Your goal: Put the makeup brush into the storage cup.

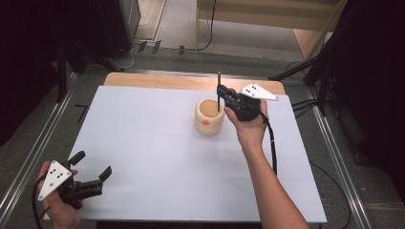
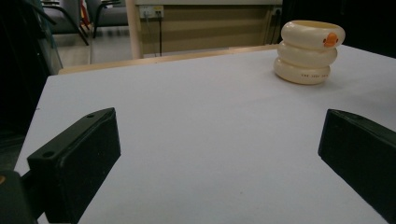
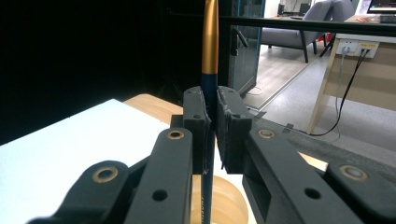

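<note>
Pen: dark barrel with a gold upper part, upright, lower end down inside the mouth of the cream holder, upper end well above the rim.

Nearest, at the bottom left of the high view: left hand around the left gripper, low over the front left corner of the white desk. Fingers spread wide, nothing between them (bare white surface in the gap, seen in the left gripper view). Grey three-cornered plate on top, black cable off the back.

Farther in, past the middle of the desk: the holder, shaped like three stacked rings, with a small orange beak-like mark on its upper ring and a line of tiny print (too small to read) on the lowest. Standing upright, well apart from the left gripper.

Just beside the holder, on its right side: right hand with the right gripper held above and beside the rim. Fingers closed tight on the pen's dark barrel, just below the gold section, pen vertical between them. Rim of the holder directly beneath in the right gripper view.

Farthest: a strip of bare wood at the desk's back edge, then grey floor, cables, and a pale wooden counter beyond.
</note>
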Demonstrator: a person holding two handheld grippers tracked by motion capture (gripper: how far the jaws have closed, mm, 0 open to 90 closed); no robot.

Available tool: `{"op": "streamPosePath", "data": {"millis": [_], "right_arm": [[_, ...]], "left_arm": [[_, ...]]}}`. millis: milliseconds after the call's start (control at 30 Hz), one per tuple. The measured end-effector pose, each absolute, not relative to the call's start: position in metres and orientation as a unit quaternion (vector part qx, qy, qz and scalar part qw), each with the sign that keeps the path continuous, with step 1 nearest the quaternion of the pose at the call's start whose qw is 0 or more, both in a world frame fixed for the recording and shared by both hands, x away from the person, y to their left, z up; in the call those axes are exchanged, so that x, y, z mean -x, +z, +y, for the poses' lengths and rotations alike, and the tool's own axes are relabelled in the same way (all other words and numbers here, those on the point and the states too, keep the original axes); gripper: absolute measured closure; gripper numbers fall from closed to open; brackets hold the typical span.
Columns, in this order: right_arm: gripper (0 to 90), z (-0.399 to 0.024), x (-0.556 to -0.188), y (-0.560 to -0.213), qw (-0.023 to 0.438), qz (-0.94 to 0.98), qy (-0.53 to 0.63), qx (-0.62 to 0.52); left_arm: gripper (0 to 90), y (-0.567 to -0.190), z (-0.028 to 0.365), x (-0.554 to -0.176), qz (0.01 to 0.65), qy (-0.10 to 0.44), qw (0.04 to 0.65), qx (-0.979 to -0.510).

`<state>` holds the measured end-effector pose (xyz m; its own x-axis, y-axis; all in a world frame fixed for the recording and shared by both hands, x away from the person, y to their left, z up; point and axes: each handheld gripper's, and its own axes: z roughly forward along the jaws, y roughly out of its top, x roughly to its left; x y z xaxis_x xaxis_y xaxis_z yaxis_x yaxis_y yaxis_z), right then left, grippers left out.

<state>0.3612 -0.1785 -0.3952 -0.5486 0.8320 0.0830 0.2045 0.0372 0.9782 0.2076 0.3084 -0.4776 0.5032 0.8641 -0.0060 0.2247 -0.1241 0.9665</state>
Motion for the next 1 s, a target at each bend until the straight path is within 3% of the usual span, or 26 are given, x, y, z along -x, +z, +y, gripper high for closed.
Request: {"op": "streamPosePath", "data": {"millis": [1000], "right_arm": [[84.3,-0.169,-0.381,-0.417,0.264,0.679,0.556,-0.400]], "left_arm": [[0.0,-0.478,0.309,-0.208,0.397,0.302,0.530,-0.686]]}}
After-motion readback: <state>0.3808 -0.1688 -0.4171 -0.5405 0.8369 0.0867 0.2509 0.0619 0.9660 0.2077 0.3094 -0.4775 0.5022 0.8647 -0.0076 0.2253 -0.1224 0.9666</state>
